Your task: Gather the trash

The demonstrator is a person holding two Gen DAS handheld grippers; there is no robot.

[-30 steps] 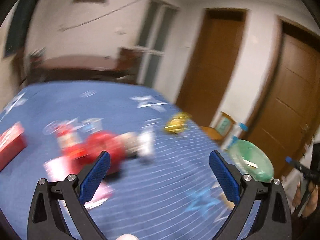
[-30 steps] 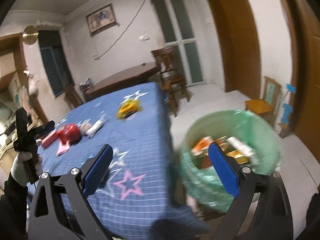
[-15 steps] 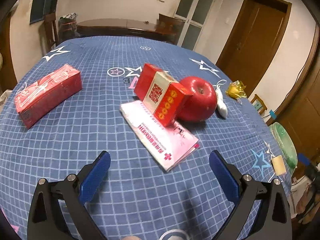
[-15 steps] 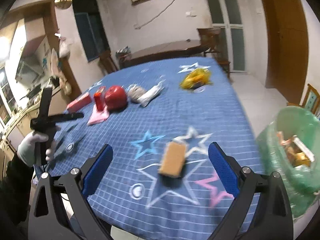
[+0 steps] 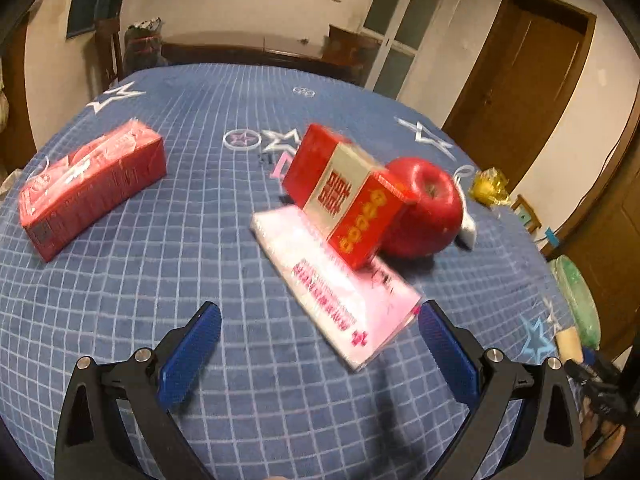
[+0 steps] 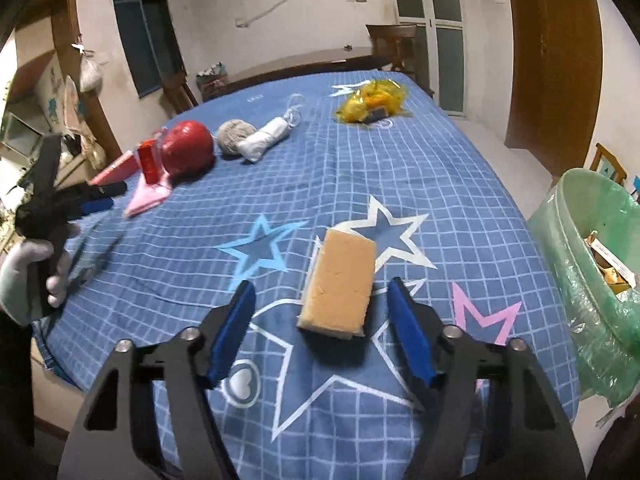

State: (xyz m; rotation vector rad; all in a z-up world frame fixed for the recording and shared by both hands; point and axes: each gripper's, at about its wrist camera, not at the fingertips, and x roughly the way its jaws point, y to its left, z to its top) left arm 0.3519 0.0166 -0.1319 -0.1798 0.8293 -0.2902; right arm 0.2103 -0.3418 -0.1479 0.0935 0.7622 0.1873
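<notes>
My right gripper (image 6: 322,312) is open, its blue pads either side of the near end of a yellow sponge (image 6: 338,282) lying on the blue star tablecloth (image 6: 420,168). The green-lined trash bin (image 6: 588,264) stands off the table's right edge, with trash inside. My left gripper (image 5: 316,336) is open and empty, just short of a pink packet (image 5: 336,280). Beyond the packet are a red and white box (image 5: 346,194) and a red apple (image 5: 424,208). A yellow wrapper (image 6: 372,100) lies at the far right of the table.
A red tissue pack (image 5: 90,184) lies at the left. A grey ball (image 6: 234,138) and a white cloth roll (image 6: 266,138) lie beside the apple (image 6: 188,150). A wooden table (image 6: 304,64), chairs and doors stand behind. The left gripper and gloved hand (image 6: 28,264) show at left.
My right gripper swung from the bin to the table and came down around the sponge. My left gripper moved closer to the pink packet and box.
</notes>
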